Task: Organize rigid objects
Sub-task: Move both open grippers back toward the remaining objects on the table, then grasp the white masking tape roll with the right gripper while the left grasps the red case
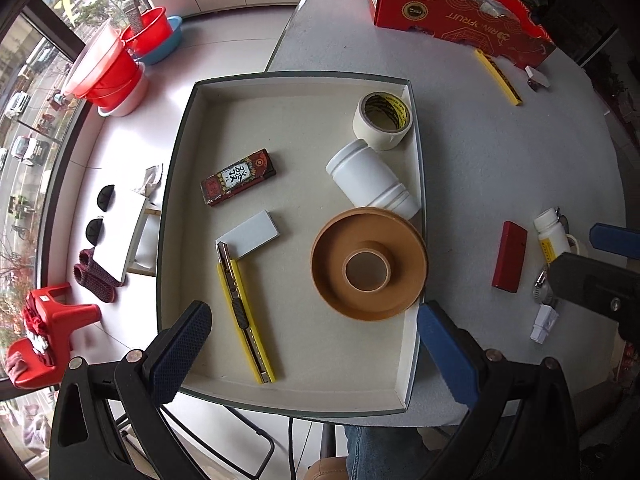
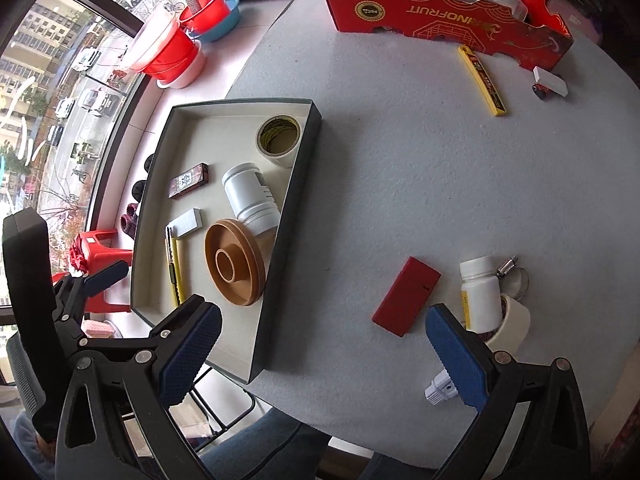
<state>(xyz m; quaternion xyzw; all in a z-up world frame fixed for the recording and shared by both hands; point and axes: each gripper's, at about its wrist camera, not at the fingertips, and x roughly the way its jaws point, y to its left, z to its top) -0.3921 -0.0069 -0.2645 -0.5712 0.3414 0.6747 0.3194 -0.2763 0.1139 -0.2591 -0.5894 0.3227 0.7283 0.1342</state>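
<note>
The task looks roughly half done, judging by how the things lie. Six rigid objects already sit inside the shallow tray (image 1: 188,128) at the left of the table (image 2: 380,184): one roll of cream masking tape (image 1: 382,120) in the far right corner, one white jar (image 1: 370,178) lying on its side just near of it, one brown spool (image 1: 368,264) that touches the jar, one dark printed box (image 1: 239,177), one grey-white block (image 1: 249,234) and one yellow utility knife (image 1: 244,312) along the near left.

Still loose on the table, well apart from the tray, are one flat red case (image 2: 406,296), one small white bottle (image 2: 480,292), one small cream tape roll (image 2: 514,320) touching that bottle, one metal hose clamp (image 2: 514,272) just behind it, and one white plug-like piece (image 2: 438,390) at the near edge. Farther off lie one yellow blade case (image 2: 482,80) and one small white block (image 2: 552,80), both near the red fruit carton (image 2: 440,16), which holds odds and ends too cluttered to count.

The left hand-held gripper (image 1: 316,344) hovers over the tray's near edge with its jaws apart and nothing between them. The right hand-held gripper (image 2: 332,348) is likewise spread wide and empty, above the bare table between the tray and the red case, which seems the likeliest next pick.
</note>
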